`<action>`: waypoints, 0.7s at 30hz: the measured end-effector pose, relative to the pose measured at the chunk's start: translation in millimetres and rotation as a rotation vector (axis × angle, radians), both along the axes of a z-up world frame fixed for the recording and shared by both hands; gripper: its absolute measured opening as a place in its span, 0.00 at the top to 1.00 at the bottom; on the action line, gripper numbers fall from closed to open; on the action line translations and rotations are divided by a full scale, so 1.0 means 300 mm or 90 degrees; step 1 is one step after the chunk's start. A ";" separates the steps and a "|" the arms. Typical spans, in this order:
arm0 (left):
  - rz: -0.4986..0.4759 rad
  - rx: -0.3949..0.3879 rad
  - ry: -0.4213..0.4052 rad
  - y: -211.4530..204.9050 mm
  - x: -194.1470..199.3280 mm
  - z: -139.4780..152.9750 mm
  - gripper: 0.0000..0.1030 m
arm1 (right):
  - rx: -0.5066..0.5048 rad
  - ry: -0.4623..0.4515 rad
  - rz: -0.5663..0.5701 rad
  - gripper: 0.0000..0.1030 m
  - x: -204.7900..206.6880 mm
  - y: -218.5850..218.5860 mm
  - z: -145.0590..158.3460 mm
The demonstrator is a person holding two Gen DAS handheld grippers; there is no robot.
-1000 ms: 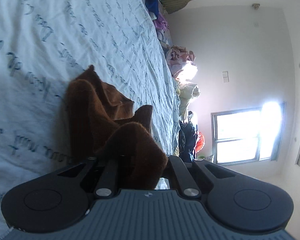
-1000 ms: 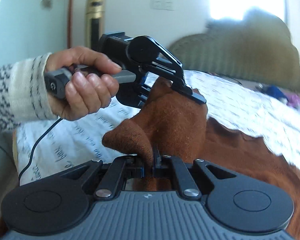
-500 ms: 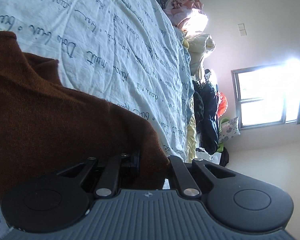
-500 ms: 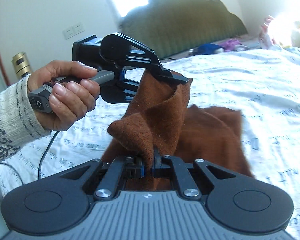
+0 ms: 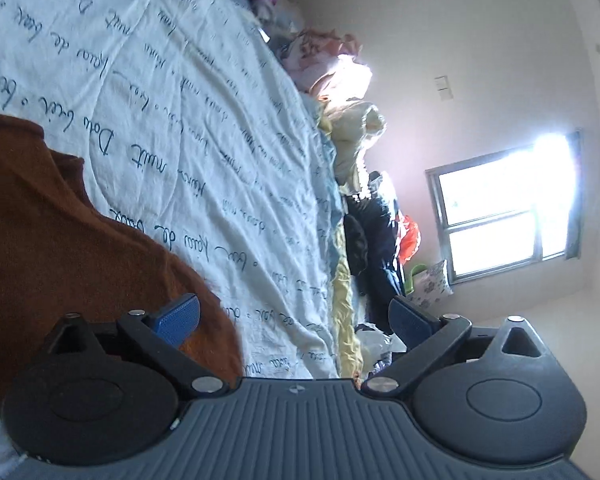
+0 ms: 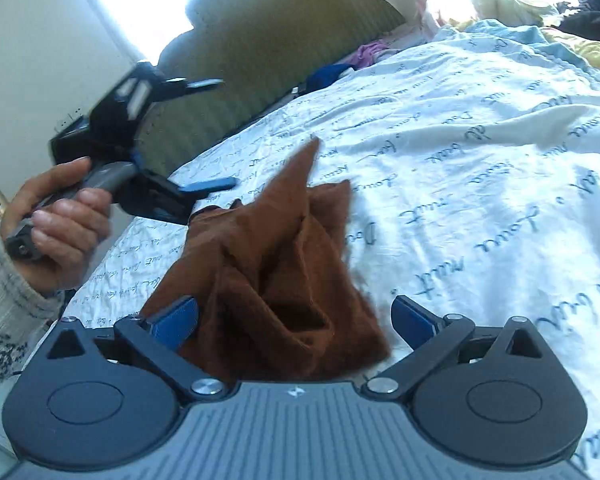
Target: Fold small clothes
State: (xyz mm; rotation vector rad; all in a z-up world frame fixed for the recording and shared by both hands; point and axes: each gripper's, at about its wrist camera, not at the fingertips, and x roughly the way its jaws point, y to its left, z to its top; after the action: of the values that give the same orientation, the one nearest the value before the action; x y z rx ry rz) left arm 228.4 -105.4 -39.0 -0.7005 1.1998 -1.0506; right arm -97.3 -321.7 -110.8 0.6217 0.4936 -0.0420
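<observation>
- both tools released: left gripper (image 5: 294, 320) and right gripper (image 6: 294, 322) stand with jaws spread wide, nothing between the pads.
- cloth (image 6: 276, 264), brown and fuzzy, lies rumpled on the sheet (image 6: 480, 184), one corner peaking toward 12 o'clock in the right view. in the left view it fills the 9 o'clock side, just under the left pad (image 5: 178, 318).
- step in hand, by my judgement: re-grip and lay flat before any fold. the heap is bunched with open pockets, so folding now would trap creases.
- advice: pick two neighbouring corners, one per tool, pinch a single layer only, draw apart until the edge is taut, then lower onto the sheet.
- left hand (image 6: 60, 224) holds its tool at 9 o'clock in the right view, lifted off the cloth; blurred, so exact pose unclear.
- around: headboard (image 6: 260, 52) at 12 o'clock, clothes pile (image 5: 352, 128) along the far bed edge, window (image 5: 504, 216) glaring.
- obstruction: none on the sheet near the cloth; the pile is well apart. glare washes out far detail.
</observation>
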 end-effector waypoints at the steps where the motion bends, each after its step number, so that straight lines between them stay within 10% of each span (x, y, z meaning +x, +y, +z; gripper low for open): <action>1: 0.012 -0.001 -0.006 0.047 -0.025 0.014 0.03 | -0.021 -0.010 -0.008 0.00 -0.021 -0.011 0.016; 5: 0.011 0.046 -0.059 0.202 -0.214 0.015 0.01 | -0.180 0.121 0.013 0.00 0.066 -0.045 0.079; 10: -0.034 0.110 -0.083 0.280 -0.421 -0.104 0.01 | -0.042 0.052 0.043 0.00 0.239 -0.216 0.220; 17: -0.013 0.177 -0.091 0.297 -0.480 -0.209 0.13 | 0.055 0.141 0.095 0.00 0.473 -0.263 0.023; 19: -0.024 0.170 -0.078 0.298 -0.491 -0.235 0.31 | 0.066 0.165 0.082 0.13 0.506 -0.259 -0.029; 21: -0.025 0.163 -0.063 0.307 -0.497 -0.266 0.66 | 0.087 0.167 0.070 0.96 0.536 -0.269 -0.062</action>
State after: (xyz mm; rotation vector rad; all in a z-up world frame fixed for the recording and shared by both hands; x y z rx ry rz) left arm 79.2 -13.2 -118.7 -0.4218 1.2389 -0.9324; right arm 63.5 -402.5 -129.2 0.7261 0.7890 0.0140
